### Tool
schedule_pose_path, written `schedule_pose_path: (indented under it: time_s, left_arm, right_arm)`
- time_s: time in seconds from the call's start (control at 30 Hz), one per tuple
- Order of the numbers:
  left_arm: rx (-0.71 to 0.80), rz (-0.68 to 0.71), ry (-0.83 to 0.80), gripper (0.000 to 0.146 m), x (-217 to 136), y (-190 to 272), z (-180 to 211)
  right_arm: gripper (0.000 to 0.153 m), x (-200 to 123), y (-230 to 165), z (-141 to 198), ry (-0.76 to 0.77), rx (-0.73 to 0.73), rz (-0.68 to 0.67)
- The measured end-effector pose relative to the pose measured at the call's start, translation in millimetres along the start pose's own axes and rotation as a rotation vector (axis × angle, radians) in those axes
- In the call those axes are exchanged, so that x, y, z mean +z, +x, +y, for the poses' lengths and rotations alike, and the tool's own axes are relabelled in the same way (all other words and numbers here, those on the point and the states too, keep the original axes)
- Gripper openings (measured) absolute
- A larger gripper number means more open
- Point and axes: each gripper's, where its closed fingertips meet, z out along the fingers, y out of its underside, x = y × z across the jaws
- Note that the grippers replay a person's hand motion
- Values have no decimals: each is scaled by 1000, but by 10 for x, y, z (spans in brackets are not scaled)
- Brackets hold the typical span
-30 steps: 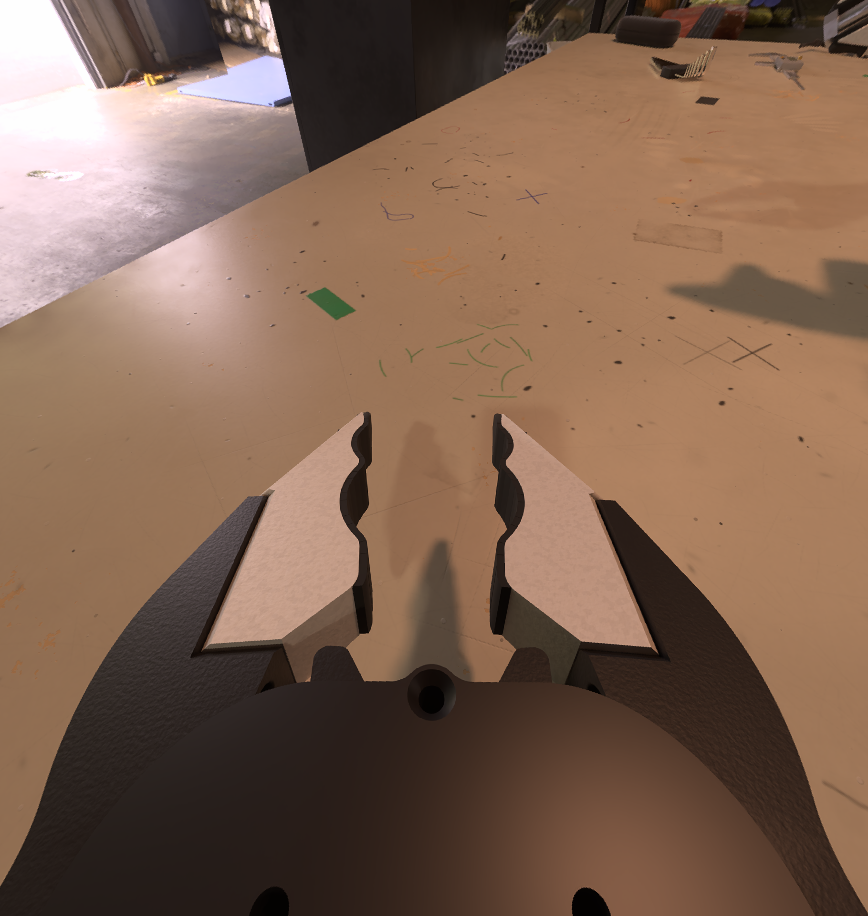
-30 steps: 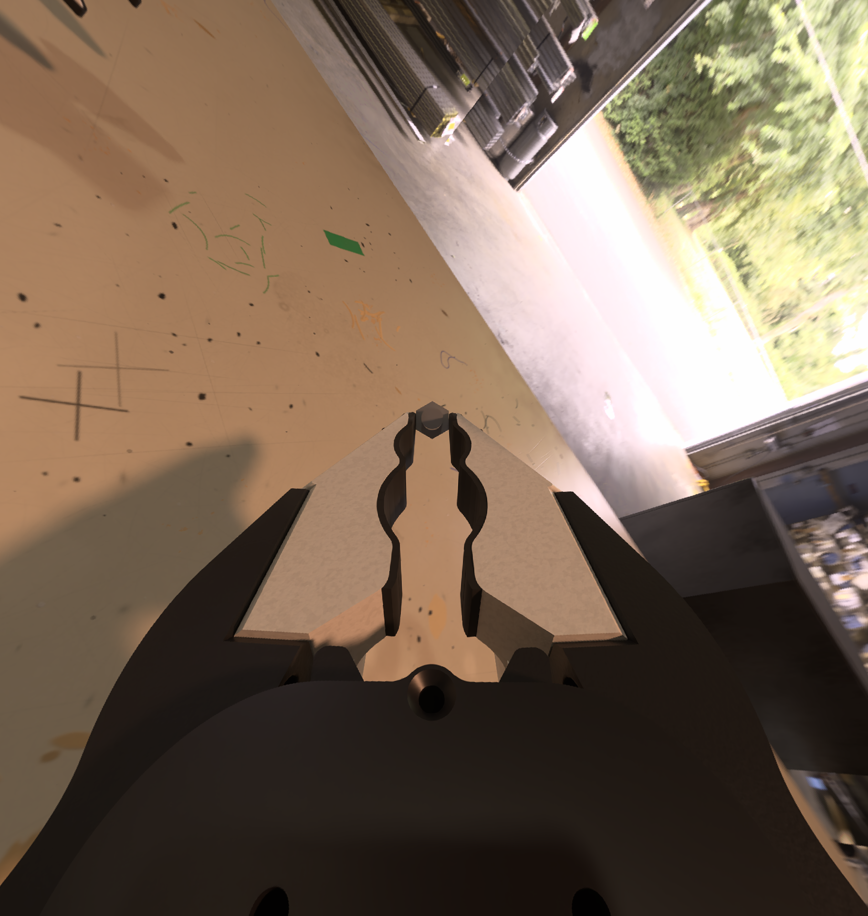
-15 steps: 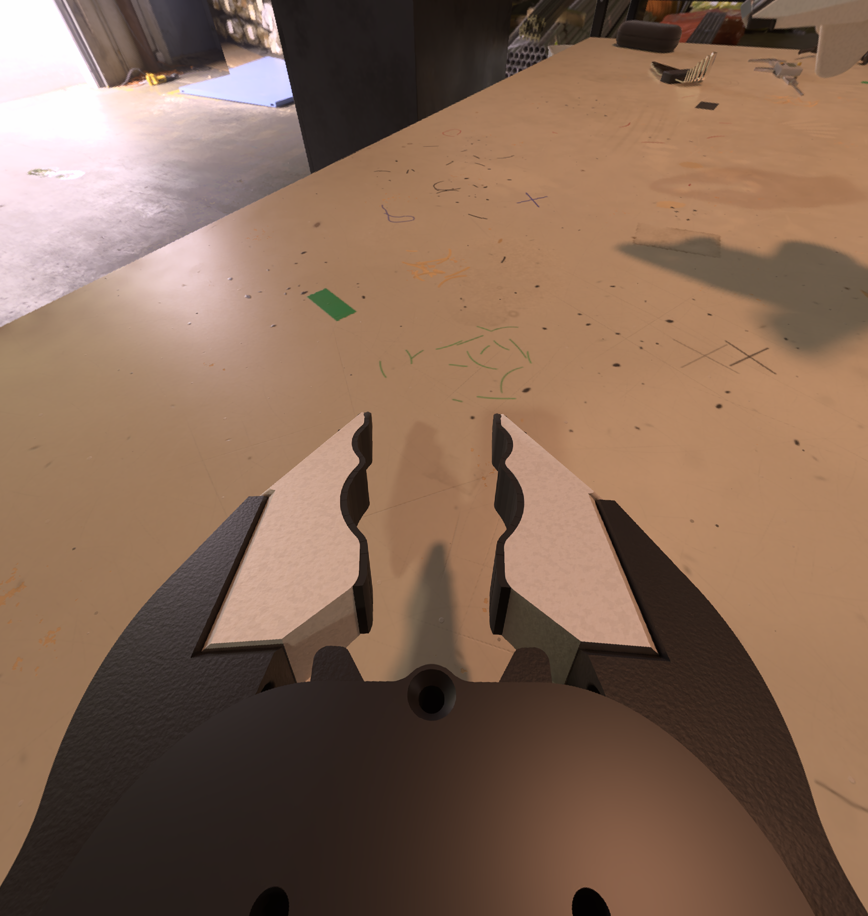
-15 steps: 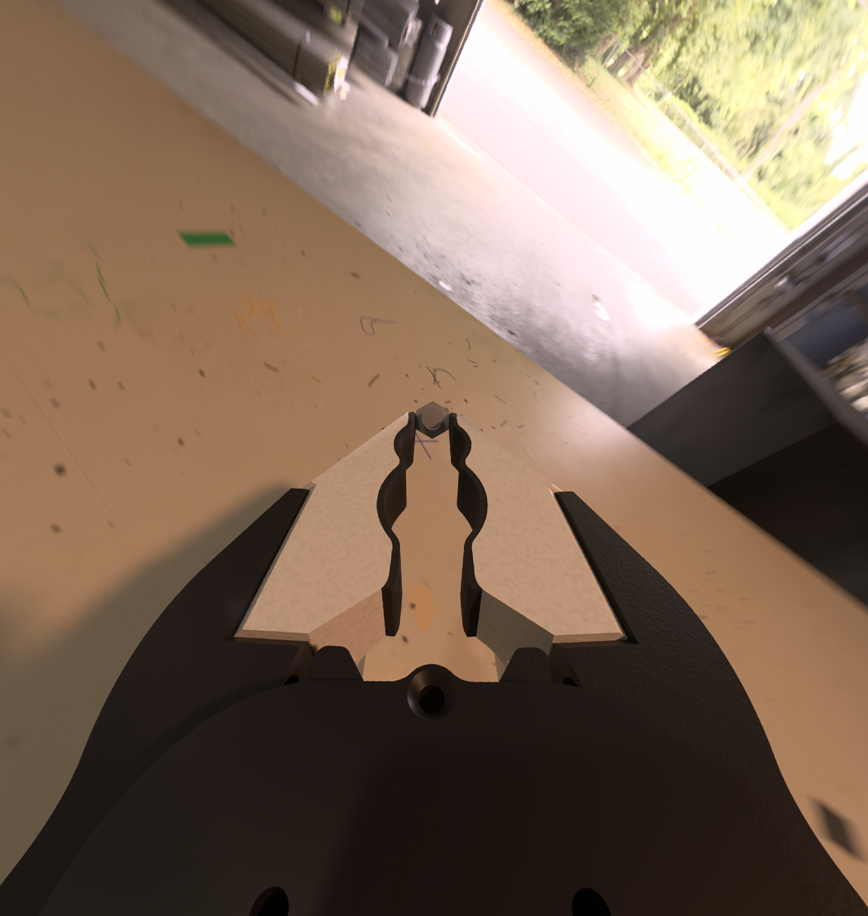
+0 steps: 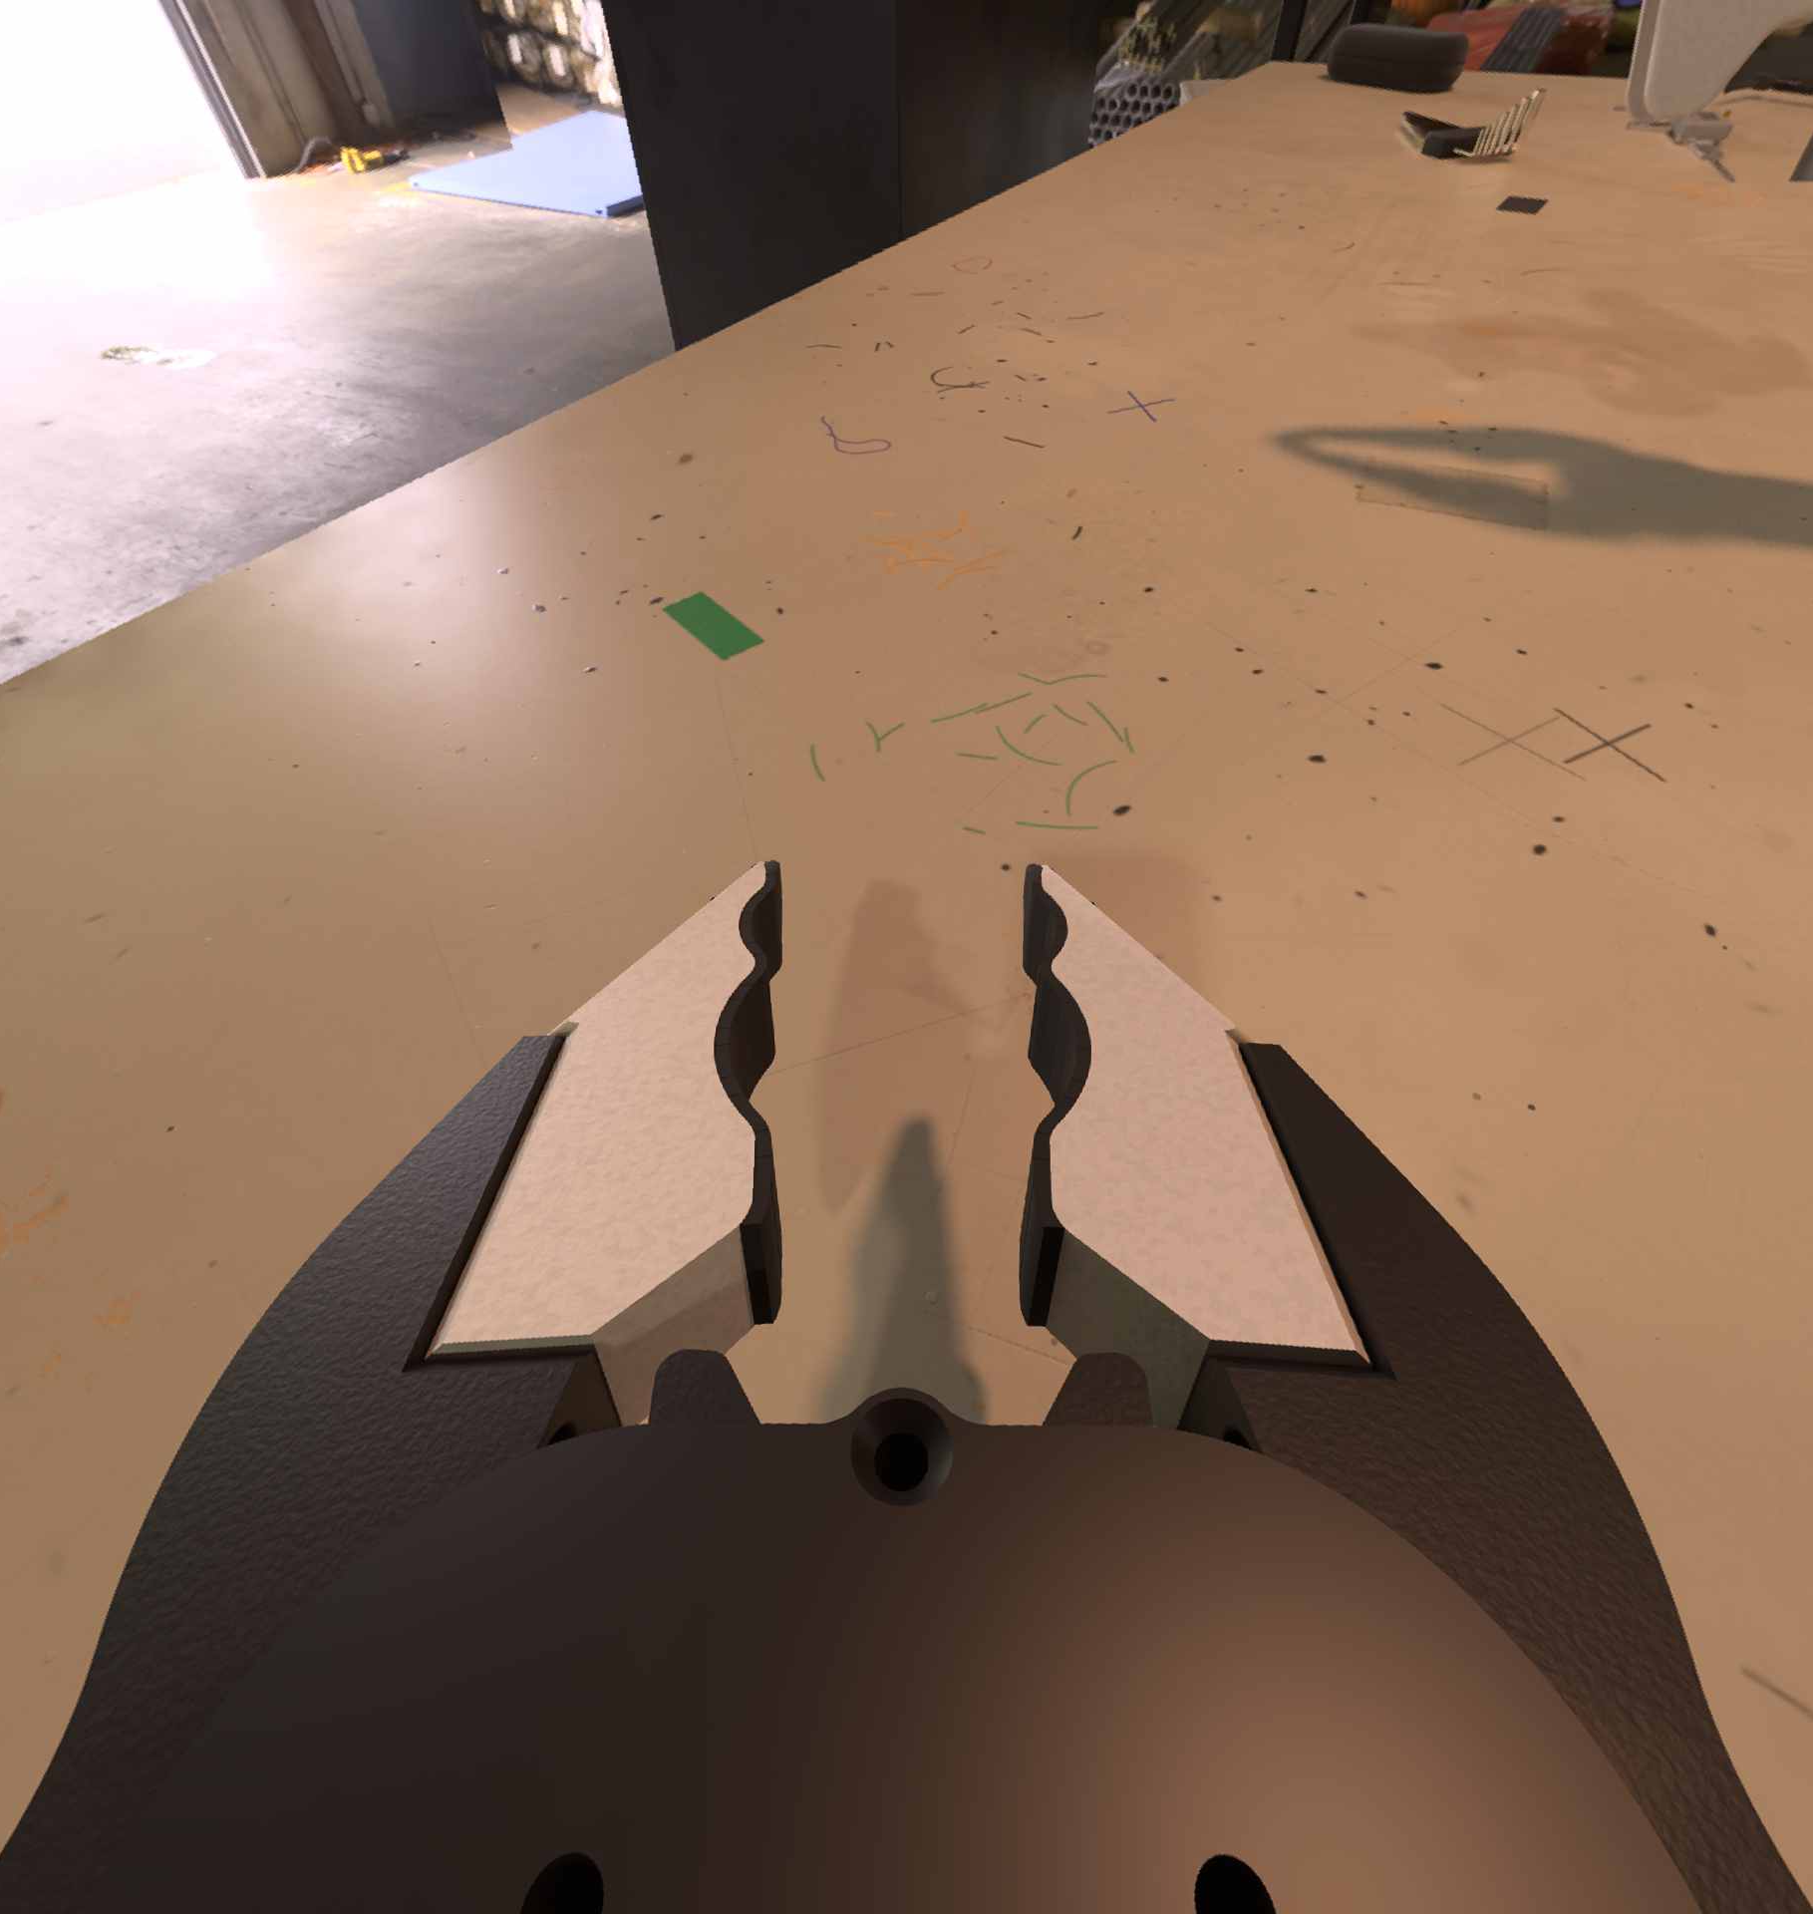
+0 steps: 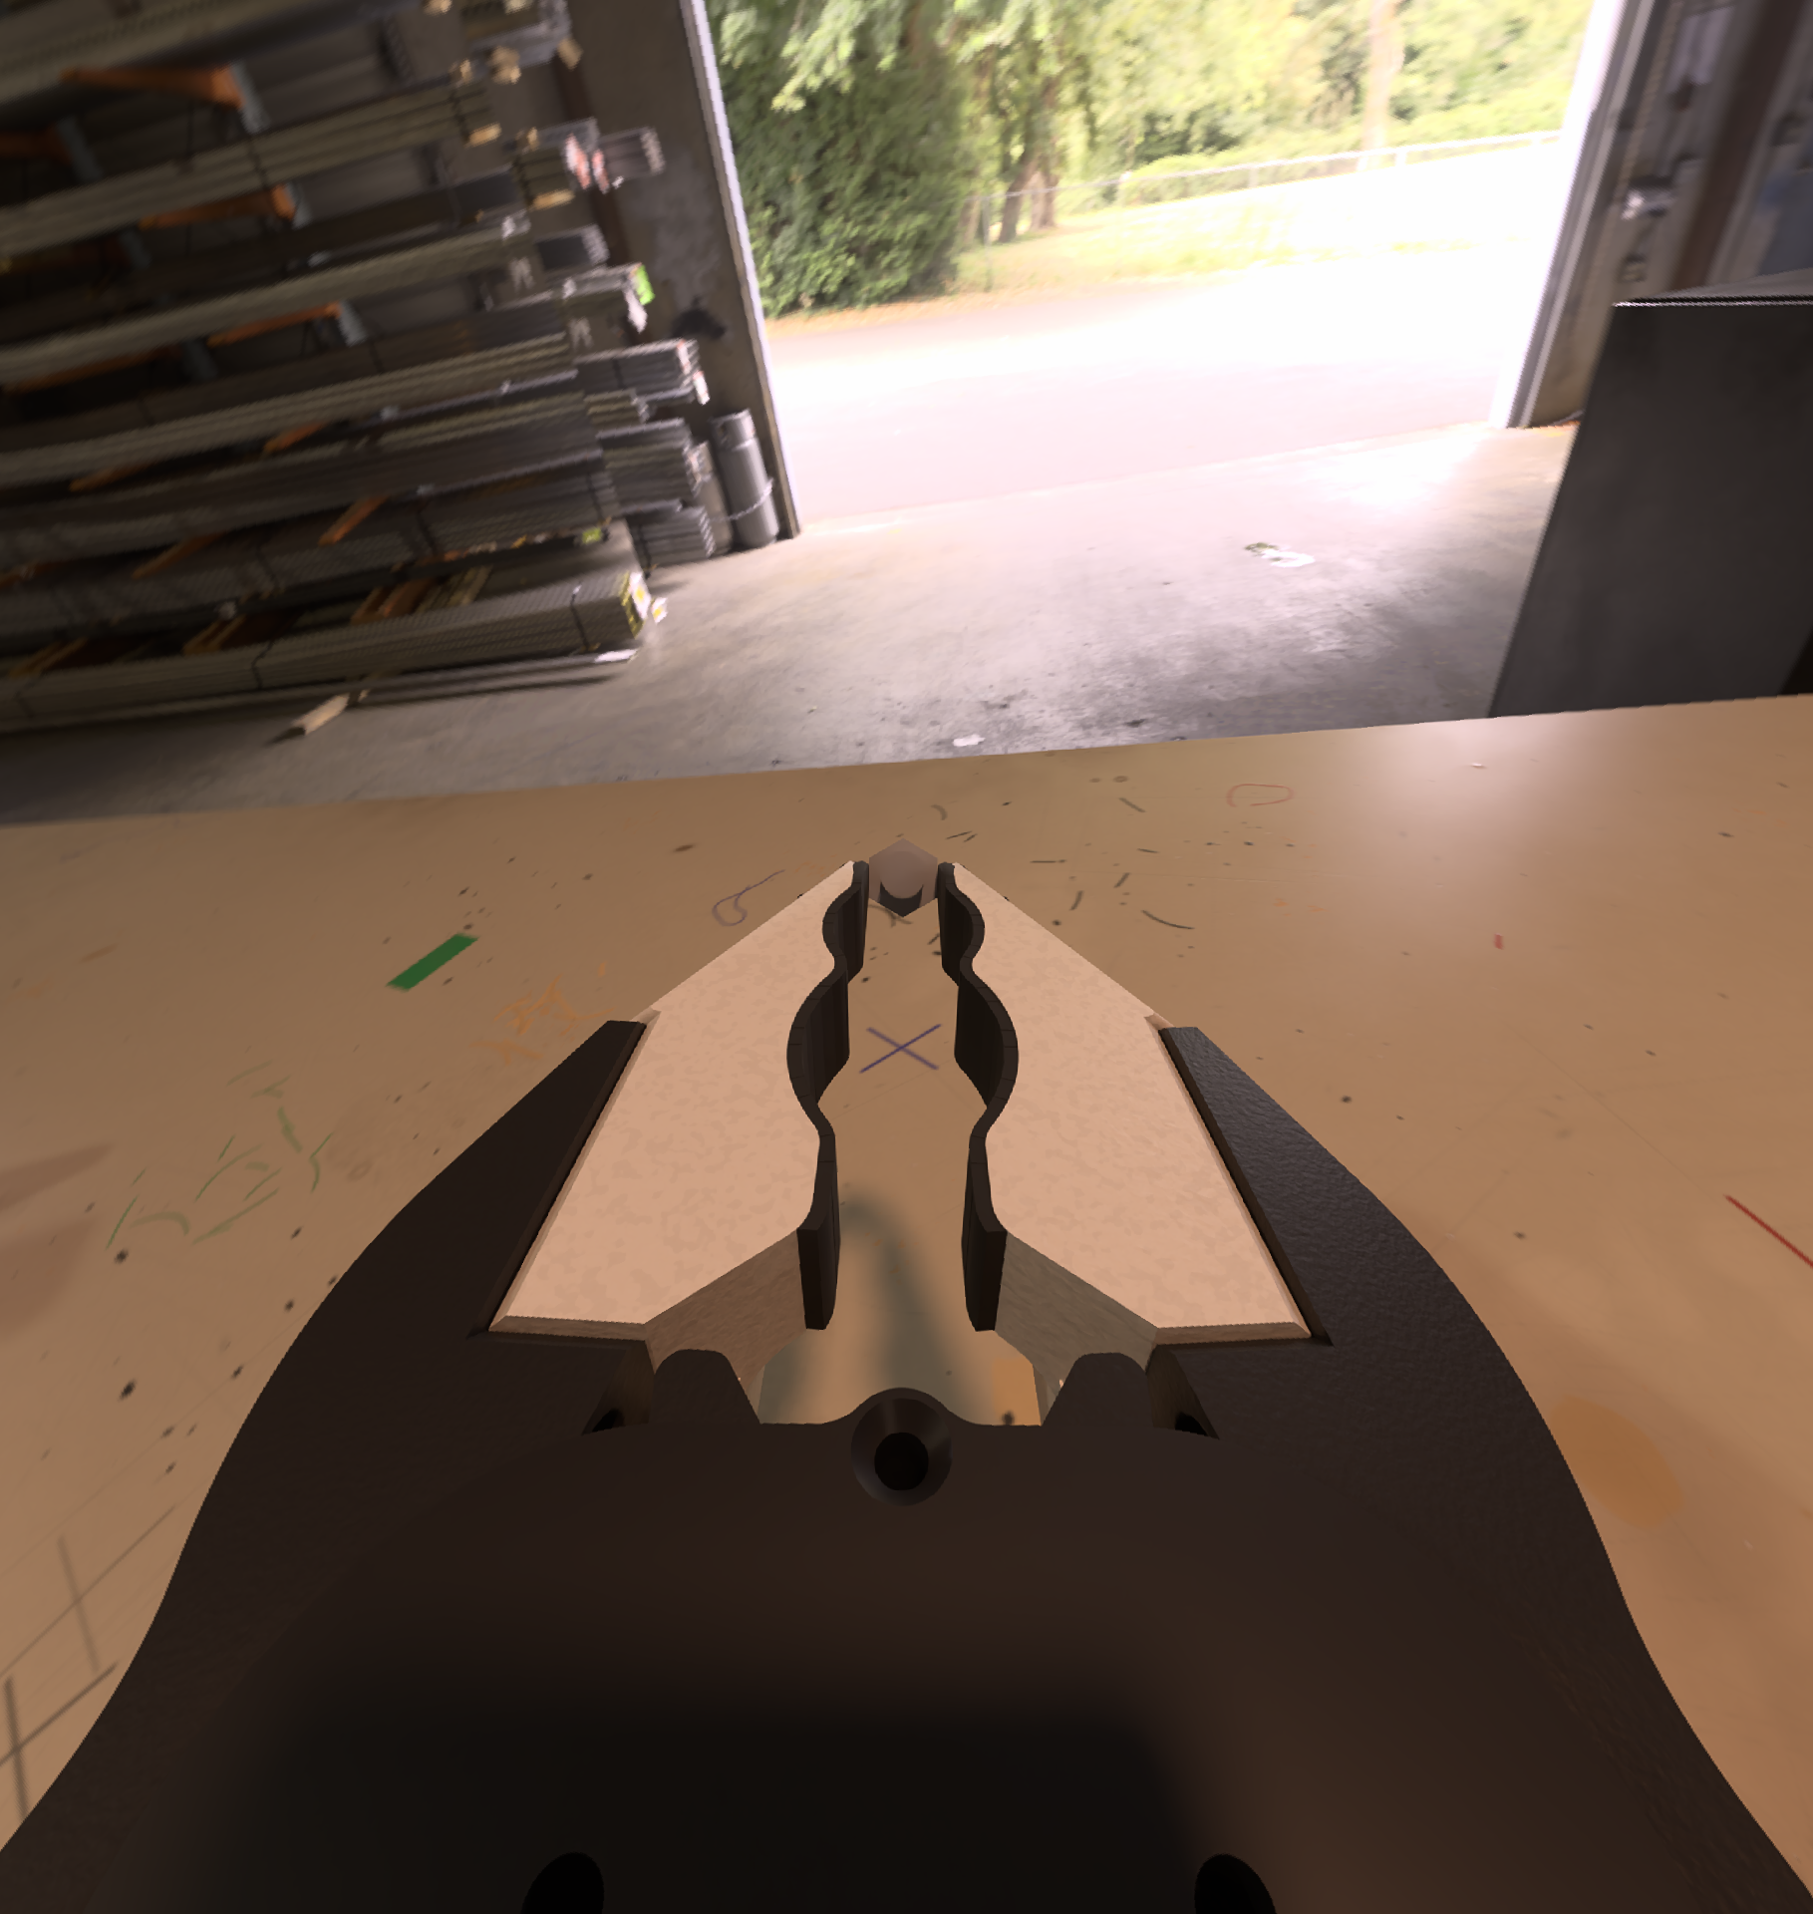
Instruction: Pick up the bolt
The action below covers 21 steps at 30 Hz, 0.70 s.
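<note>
the right claw (image 6: pixel 900 880) grips the bolt (image 6: pixel 899 868) at its very fingertips, hex head showing, held above the counter (image 6: pixel 1502 932) not far from the edge that faces the open doorway. the left claw (image 5: pixel 900 880) is released, holding nothing, low over the counter beside green scribbles (image 5: pixel 1026 746).

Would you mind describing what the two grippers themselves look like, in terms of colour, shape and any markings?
Both look alike. The left gripper and right gripper each have a rounded, dark brown-black body with a pebbled texture, a small round recessed hole at its front centre and two oval holes near the bottom edge. Two tapering fingers carry pale beige speckled top faces and dark, wavy scalloped inner edges. No cables or markings show.
</note>
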Motion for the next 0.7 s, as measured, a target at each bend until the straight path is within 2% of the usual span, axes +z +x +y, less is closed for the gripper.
schedule_pose_path:
  time_s: [0.27,0.47,0.7]
  left_arm:
    - [-6,-60,10,46,-12,-81,-10]
    - [-16,-123,-2,45,-9,-173,8]
    - [-34,-174,11,45,-34,-260,-1]
  right_arm:
    - [13,-7,478,-25,38,131,38]
    - [13,107,741,-75,2,98,30]
    - [13,159,764,-167,83,96,-20]
